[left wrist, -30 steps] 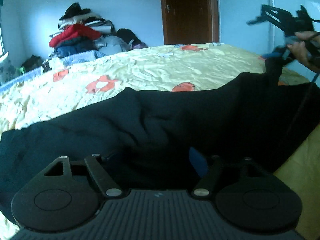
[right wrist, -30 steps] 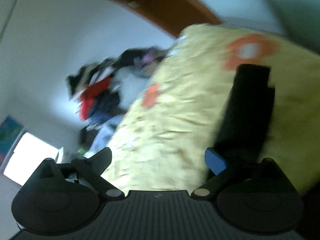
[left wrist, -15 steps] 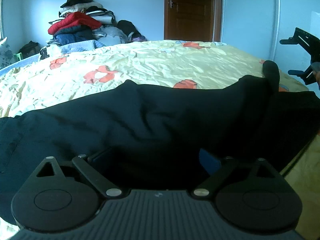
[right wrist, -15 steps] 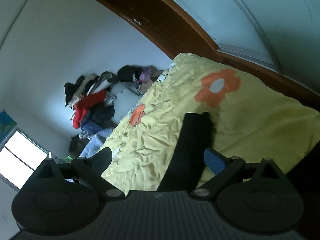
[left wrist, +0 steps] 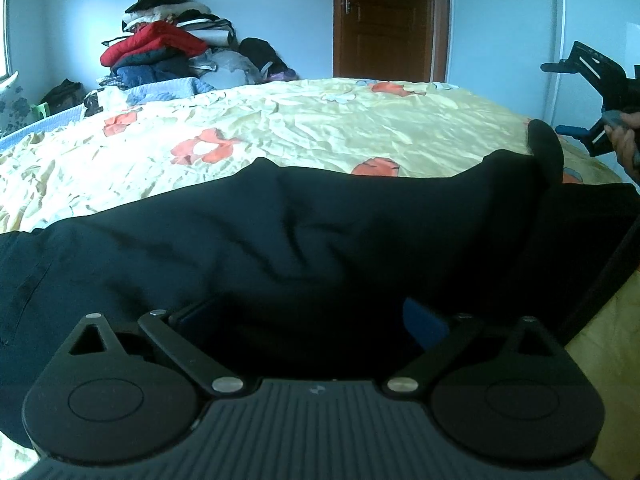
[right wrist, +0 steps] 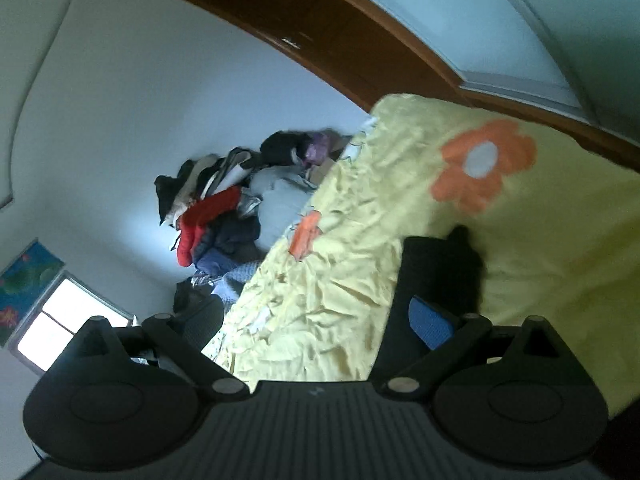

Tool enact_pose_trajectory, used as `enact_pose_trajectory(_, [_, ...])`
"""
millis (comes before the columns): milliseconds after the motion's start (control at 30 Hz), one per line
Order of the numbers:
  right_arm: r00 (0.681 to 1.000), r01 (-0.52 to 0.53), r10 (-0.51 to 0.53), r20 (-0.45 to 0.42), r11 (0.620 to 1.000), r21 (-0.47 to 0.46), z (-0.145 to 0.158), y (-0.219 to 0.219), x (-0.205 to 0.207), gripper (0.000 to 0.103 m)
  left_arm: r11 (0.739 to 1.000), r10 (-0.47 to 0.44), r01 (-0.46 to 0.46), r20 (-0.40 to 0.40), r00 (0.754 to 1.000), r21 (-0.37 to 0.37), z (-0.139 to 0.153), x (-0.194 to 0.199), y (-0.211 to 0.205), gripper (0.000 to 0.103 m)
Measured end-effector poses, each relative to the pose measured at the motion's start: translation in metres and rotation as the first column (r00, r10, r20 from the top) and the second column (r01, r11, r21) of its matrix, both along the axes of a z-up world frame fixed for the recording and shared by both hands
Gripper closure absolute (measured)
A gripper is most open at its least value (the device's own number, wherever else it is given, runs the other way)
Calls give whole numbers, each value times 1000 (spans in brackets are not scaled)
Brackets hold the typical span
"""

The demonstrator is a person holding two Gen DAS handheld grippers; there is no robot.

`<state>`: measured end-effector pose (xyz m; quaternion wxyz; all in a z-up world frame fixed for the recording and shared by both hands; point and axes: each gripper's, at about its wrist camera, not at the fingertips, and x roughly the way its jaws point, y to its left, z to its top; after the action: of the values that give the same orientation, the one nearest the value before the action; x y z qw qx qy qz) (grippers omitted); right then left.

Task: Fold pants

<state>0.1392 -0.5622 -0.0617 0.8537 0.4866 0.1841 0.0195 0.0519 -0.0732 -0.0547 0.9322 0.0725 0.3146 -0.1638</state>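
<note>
Since a second earlier, both released grippers, left gripper (left wrist: 308, 320) and right gripper (right wrist: 316, 320), had drawn back from the black pants (left wrist: 320, 232), which lay rumpled along the bed's (left wrist: 320, 128) near edge, folding unfinished.

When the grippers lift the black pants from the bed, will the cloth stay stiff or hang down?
The black pants will probably hang down: they lie in soft wrinkles and follow the shape of the yellow bedsheet. One narrow end already bends limply on the sheet, so unheld parts would likely sag. The cloth looks thick and matte, so probably not very slippery.
</note>
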Motion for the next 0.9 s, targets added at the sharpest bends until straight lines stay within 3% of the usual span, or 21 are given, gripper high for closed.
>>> enact_pose_trajectory(133, [1000, -14, 15, -4, 1000, 13, -5, -5, 5, 3, 1000, 0, 0, 0, 1000, 0, 0, 0, 0, 3])
enact_pose_trajectory(200, [999, 39, -39, -17, 999, 13, -10, -8, -2, 3, 1000, 0, 0, -1, 1000, 0, 0, 0, 0, 3])
enact_pose_trajectory(333, [990, 66, -64, -123, 998, 18, -27, -14, -2, 2, 1000, -1, 1, -1, 1000, 0, 0, 0, 0, 2])
enact_pose_trajectory(433, [999, 7, -4, -45, 998, 70, -23, -10, -4, 2, 1000, 0, 0, -1, 1000, 1, 0, 0, 0, 2])
enact_pose_trajectory(533, [999, -36, 35, 21, 998, 60, -7, -4, -1, 2, 1000, 0, 0, -1, 1000, 0, 0, 0, 0, 2])
enact_pose_trajectory(767, [994, -107, 109, -28, 992, 61, -14, 4, 25, 2, 1000, -1, 1, -2, 1000, -1, 0, 0, 0, 2])
enact_pose_trajectory(900, [995, -71, 74, -73, 996, 50, -28, 3, 21, 4, 1000, -2, 2, -2, 1000, -1, 0, 0, 0, 1])
